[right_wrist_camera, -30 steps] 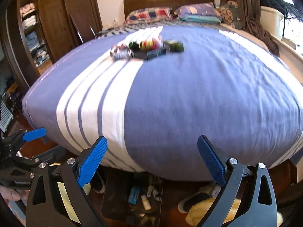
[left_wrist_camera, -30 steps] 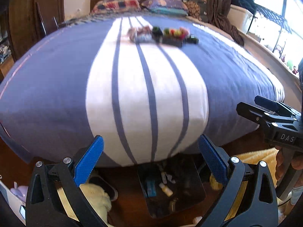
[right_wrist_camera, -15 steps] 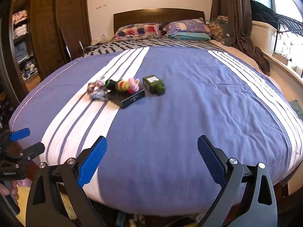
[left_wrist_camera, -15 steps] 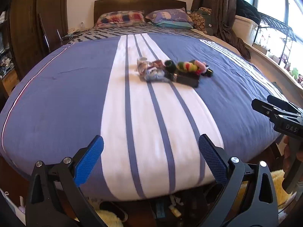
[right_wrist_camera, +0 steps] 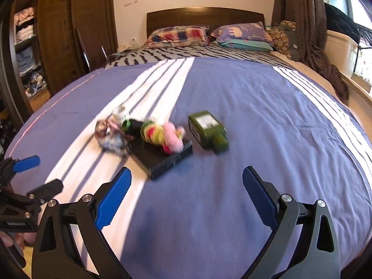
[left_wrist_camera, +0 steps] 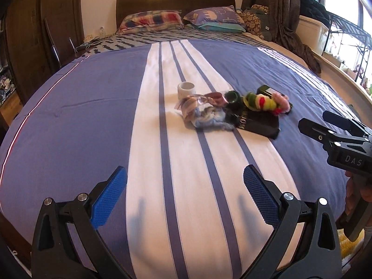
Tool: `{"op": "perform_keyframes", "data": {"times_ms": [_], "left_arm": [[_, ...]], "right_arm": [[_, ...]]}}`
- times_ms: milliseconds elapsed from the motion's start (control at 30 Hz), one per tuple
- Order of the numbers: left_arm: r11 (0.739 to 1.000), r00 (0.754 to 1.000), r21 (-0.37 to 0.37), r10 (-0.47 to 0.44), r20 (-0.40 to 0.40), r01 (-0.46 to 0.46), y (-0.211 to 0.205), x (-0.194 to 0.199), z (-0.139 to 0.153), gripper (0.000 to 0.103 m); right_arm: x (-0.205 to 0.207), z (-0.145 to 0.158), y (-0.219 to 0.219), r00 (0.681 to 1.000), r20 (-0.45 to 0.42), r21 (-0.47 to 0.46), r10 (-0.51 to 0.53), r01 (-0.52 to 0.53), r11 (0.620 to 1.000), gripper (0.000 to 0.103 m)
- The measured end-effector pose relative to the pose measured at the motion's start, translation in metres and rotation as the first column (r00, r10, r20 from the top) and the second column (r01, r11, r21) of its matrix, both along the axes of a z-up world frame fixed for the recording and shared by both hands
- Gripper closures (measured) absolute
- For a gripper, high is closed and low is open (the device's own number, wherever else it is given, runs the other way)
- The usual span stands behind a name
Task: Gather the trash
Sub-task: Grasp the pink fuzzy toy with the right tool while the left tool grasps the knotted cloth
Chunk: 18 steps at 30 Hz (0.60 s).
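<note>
Both grippers hover over the bed's blue striped cover (left_wrist_camera: 81, 121), jaws spread wide, holding nothing. Ahead of the left gripper (left_wrist_camera: 184, 194) lies crumpled wrapper trash (left_wrist_camera: 204, 111), touching a black book (left_wrist_camera: 258, 123); beyond the right gripper (right_wrist_camera: 187, 189), a green bottle (right_wrist_camera: 208, 130) lies beside it.

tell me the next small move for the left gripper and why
Probably ease the left gripper forward toward the crumpled wrapper. Its jaws are open and empty over the bedspread, well short of the pile, and the wrapper lies nearest on its side, beside the black box.
</note>
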<state>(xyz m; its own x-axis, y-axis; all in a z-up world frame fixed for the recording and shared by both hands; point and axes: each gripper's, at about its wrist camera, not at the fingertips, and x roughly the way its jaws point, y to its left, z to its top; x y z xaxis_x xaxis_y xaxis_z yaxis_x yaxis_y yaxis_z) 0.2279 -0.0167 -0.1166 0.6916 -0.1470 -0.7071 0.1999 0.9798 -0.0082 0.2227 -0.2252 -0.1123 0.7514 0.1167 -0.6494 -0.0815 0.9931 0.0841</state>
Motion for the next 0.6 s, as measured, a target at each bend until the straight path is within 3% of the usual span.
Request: {"op": "perform_keyframes", "data": {"times_ms": [333, 400, 467, 500, 567, 600], "left_arm": [[0.997, 0.997, -0.060, -0.060, -0.038, 0.058, -0.009, 0.047, -0.010, 0.009], [0.995, 0.996, -0.068, -0.077, -0.038, 0.074, -0.012, 0.053, -0.012, 0.010], [0.994, 0.995, -0.072, -0.088, -0.040, 0.085, -0.017, 0.058, -0.013, 0.021], [0.992, 0.994, -0.085, -0.098, -0.048, 0.093, -0.018, 0.061, -0.015, 0.028], [0.988, 0.991, -0.110, -0.112, -0.066, 0.105, -0.020, 0.068, -0.019, 0.050], [0.987, 0.990, -0.115, -0.118, -0.071, 0.110, -0.022, 0.071, -0.021, 0.052]], "right_arm": [[0.047, -0.010, 0.016, 0.999, -0.014, 0.013, 0.049, -0.049, 0.999, 0.040], [0.052, -0.013, 0.018, 0.998, -0.019, 0.005, 0.058, -0.058, 0.998, 0.054], [0.054, -0.015, 0.018, 0.997, -0.030, 0.015, 0.071, -0.071, 0.997, 0.069], [0.055, -0.016, 0.017, 0.997, -0.031, 0.015, 0.073, -0.073, 0.997, 0.070], [0.054, -0.015, 0.017, 0.997, -0.024, 0.010, 0.075, -0.075, 0.997, 0.082], [0.054, -0.015, 0.017, 0.997, -0.022, 0.012, 0.077, -0.077, 0.997, 0.082]]}}
